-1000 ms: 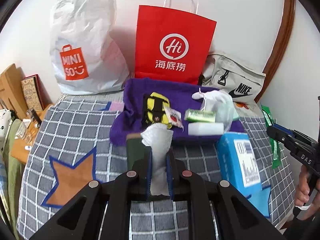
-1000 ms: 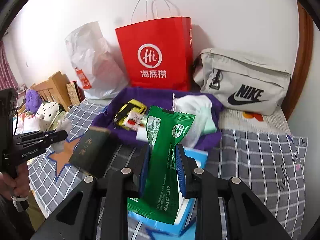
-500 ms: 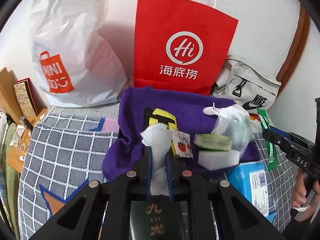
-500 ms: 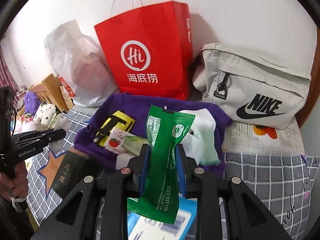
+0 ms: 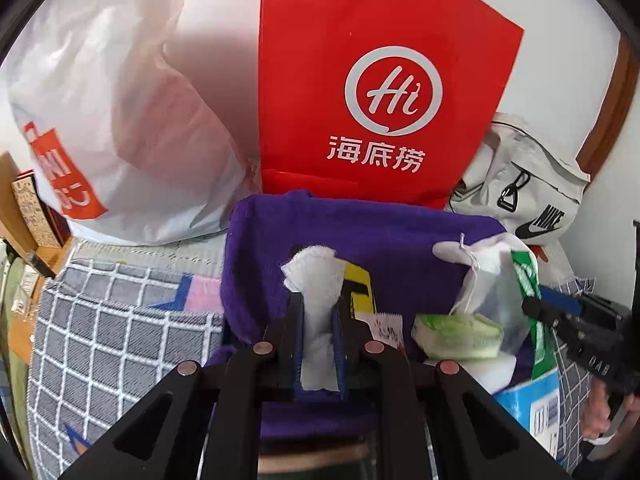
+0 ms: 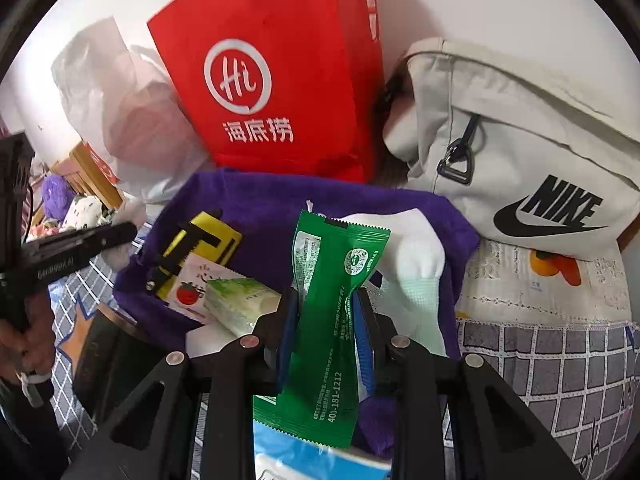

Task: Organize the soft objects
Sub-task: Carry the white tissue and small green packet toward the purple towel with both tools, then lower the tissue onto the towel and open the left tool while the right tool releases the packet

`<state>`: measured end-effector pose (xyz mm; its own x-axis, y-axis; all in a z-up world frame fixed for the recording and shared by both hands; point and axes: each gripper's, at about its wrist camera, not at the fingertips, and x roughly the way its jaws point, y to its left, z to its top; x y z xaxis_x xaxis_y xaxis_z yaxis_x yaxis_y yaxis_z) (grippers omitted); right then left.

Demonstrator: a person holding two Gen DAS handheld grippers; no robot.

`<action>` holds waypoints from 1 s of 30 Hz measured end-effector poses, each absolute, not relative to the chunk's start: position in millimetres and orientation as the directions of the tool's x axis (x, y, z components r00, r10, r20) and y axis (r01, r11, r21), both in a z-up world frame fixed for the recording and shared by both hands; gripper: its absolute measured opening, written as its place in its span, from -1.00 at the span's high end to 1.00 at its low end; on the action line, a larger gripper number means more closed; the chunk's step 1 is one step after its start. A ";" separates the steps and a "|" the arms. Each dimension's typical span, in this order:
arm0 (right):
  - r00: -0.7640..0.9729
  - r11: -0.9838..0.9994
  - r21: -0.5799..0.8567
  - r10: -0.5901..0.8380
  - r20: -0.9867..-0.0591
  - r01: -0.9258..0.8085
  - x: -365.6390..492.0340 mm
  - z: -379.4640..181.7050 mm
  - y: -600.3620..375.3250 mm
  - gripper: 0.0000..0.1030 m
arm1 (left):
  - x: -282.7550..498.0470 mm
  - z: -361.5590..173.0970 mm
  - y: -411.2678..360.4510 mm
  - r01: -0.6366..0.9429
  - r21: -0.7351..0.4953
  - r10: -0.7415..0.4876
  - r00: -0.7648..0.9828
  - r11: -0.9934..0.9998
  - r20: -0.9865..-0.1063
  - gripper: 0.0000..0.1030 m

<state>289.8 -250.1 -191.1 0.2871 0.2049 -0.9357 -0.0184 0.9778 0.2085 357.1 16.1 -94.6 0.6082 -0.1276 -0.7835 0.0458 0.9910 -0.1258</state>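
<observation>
1. The landmark is the rumpled purple cloth (image 5: 372,240) spread in front of the red paper carrier bag (image 5: 360,60); a yellow-and-black pouch (image 6: 200,246), a small strawberry-printed sachet (image 6: 192,288), a green-and-white wrapped block (image 6: 240,304) and a white drawstring bag (image 6: 416,268) already lie on it.
2. The left gripper (image 5: 318,344) has its tongs pressed tight on a wad of white crinkled tissue (image 5: 316,280), which stands up between the blue pads above the cloth's near left part.
3. The right gripper (image 6: 326,328) pinches a flat green foil packet (image 6: 332,312) upright over the near right part of the cloth, just beside the white drawstring bag; the packet's lower end hangs over a blue-and-white box (image 6: 316,456) at the cloth's near edge.
4. Judged from this, the step in hand is carrying both soft things to the cloth; neither is set down yet.
5. The next move calls for lowering each piece onto a bare patch of purple, clear of the items lying there, then spreading the tongs to release. The light tissue may cling to a pad.
</observation>
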 end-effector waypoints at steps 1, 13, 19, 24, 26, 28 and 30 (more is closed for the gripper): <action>0.284 0.978 0.206 0.203 -0.937 -0.020 290.5 -193.4 -249.9 0.45 | 360.2 -96.4 15.2 0.047 -0.126 -0.128 0.608 0.991 -0.783 0.75; 0.260 0.980 0.196 0.195 -0.946 -0.022 298.5 -211.0 -251.6 0.36 | 378.8 -115.0 17.8 0.041 -0.125 -0.125 0.588 0.991 -0.799 0.74; 0.256 0.977 0.213 0.211 -0.943 -0.023 299.3 -211.9 -251.7 0.24 | 380.5 -117.8 16.2 0.054 -0.134 -0.141 0.580 0.989 -0.802 0.66; 0.274 0.981 0.191 0.192 -0.942 -0.029 297.7 -202.7 -249.2 -0.21 | 377.9 -113.4 14.9 0.043 -0.129 -0.130 0.587 0.991 -0.799 0.19; 0.284 0.982 0.185 0.185 -0.941 -0.026 297.0 -197.8 -248.6 -0.39 | 374.3 -108.8 15.9 0.039 -0.124 -0.123 0.596 0.991 -0.794 0.08; 0.293 0.984 0.178 0.176 -0.940 -0.020 295.7 -191.8 -248.2 -0.45 | 370.3 -103.6 17.7 0.034 -0.134 -0.127 0.603 0.990 -0.788 0.07; 0.296 0.986 0.168 0.165 -0.941 -0.015 294.6 -184.3 -246.5 -0.47 | 364.9 -97.7 20.1 0.029 -0.142 -0.131 0.603 0.989 -0.787 -0.01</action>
